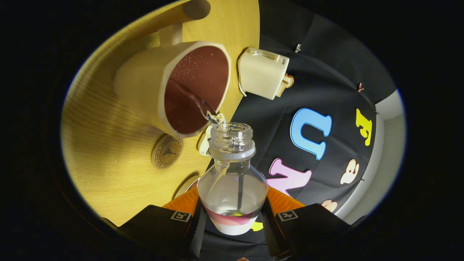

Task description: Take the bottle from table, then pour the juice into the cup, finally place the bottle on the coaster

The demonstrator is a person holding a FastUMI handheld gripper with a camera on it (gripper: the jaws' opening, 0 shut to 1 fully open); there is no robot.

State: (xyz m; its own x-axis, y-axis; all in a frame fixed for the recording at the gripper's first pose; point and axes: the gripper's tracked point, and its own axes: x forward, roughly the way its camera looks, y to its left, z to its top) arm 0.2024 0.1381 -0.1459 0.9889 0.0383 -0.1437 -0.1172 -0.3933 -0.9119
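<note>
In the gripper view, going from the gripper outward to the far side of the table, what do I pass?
Gripper shut on the bottle → coaster → cup → toaster.

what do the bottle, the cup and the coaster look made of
Bottle, held between the gripper jaws: clear glossy plastic, likely; see-through with a threaded neck. Cup: probably glazed ceramic, thick cream wall, brown inside. Coaster: looks like wood or cork, matte tan with a stamped mark.
</note>
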